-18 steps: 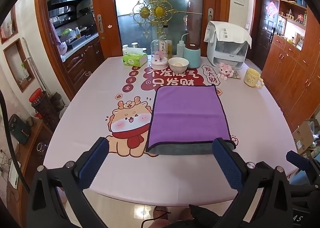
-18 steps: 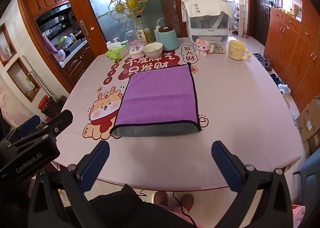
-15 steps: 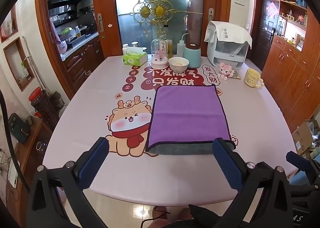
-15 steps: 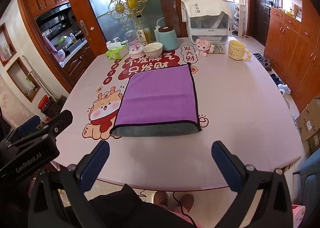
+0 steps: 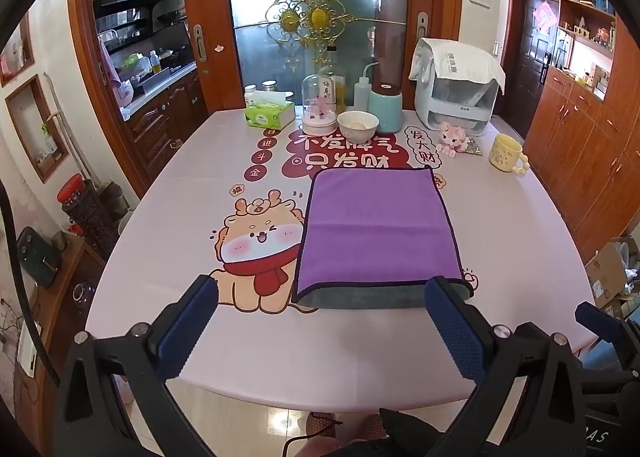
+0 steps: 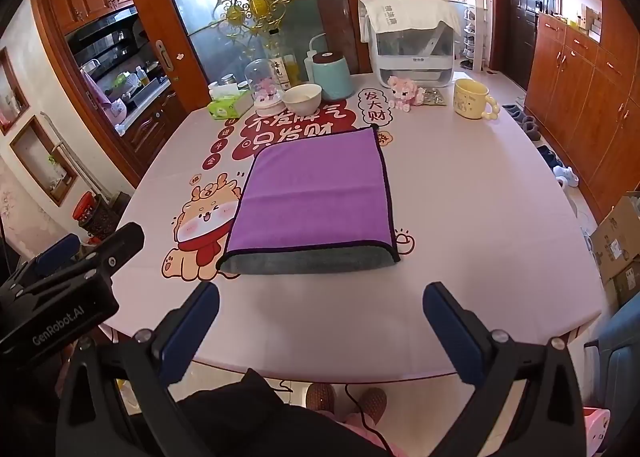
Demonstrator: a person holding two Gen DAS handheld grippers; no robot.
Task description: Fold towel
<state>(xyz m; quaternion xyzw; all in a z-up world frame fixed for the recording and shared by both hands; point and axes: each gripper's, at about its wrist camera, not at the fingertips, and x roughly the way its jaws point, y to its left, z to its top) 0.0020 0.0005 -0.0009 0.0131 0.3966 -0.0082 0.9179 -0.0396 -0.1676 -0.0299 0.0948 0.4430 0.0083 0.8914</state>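
- Left gripper (image 5: 320,313) hangs over the near edge of the table (image 5: 168,217), jaws spread wide and holding nothing.
- Right gripper (image 6: 320,309) sits at the same near edge, jaws also spread and bare.
- Towel (image 5: 380,225) lies flat at mid-table, folded purple side up, with a grey layer showing along its near edge; neither gripper touches it.
- Bowl (image 5: 357,125), mug (image 5: 506,153) and tissue box (image 5: 269,115) stand along the far side, beyond the towel.
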